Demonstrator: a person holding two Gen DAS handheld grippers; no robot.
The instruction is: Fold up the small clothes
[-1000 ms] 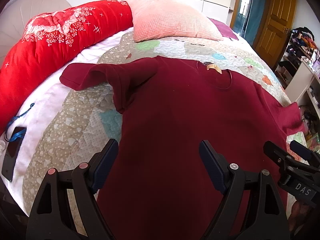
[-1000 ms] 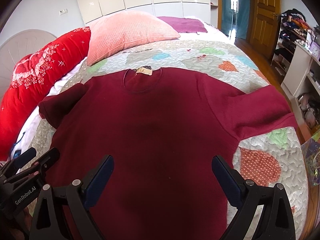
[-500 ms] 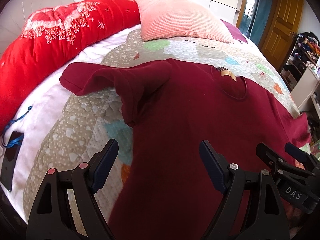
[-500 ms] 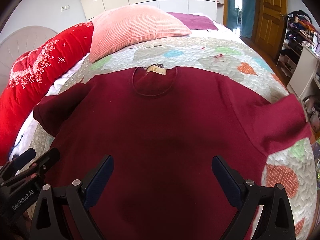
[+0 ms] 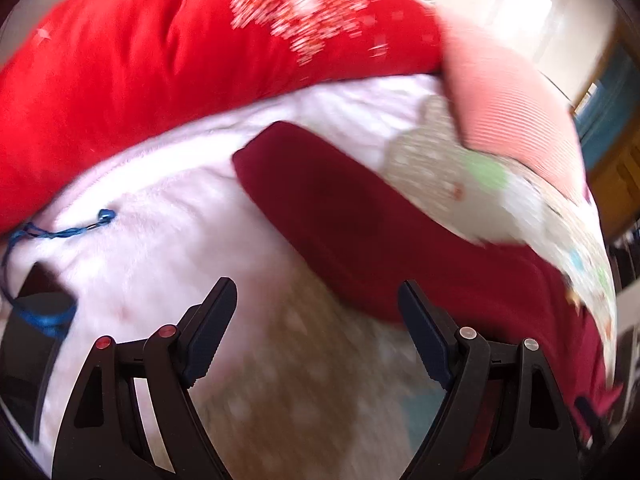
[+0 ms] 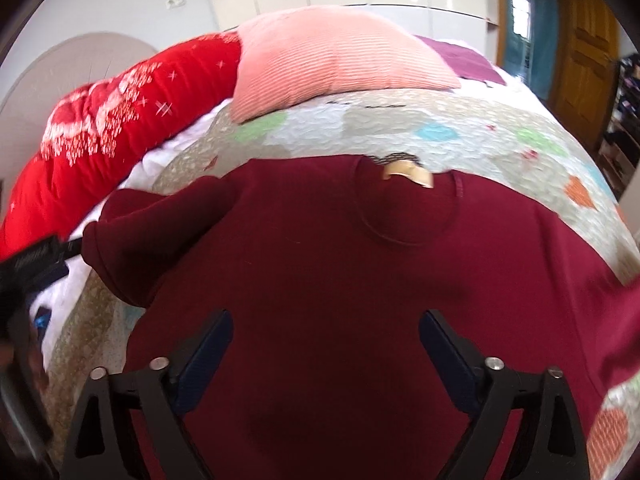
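A dark red T-shirt (image 6: 320, 280) lies flat on the patchwork quilt (image 6: 400, 128), collar and tan label (image 6: 408, 172) at the far side. Its left sleeve (image 5: 340, 200) is bunched and reaches onto the white sheet. My left gripper (image 5: 316, 292) stands open just short of that sleeve, over quilt and sheet, with nothing between its fingers; it also shows at the left edge of the right wrist view (image 6: 36, 260). My right gripper (image 6: 326, 320) hovers over the shirt's body, jaws wide and closing, no cloth pinched between them.
A red embroidered duvet (image 5: 160, 60) and a pink pillow (image 6: 340, 56) lie along the head of the bed. A blue cord (image 5: 60, 236) and a dark phone (image 5: 28, 344) lie on the white sheet (image 5: 160, 248) at left. A wooden door (image 6: 584, 52) stands at right.
The left gripper has swung left off the shirt's body toward the bunched sleeve; its view is blurred. The right gripper has shifted left and closer, and its jaws have narrowed a little.
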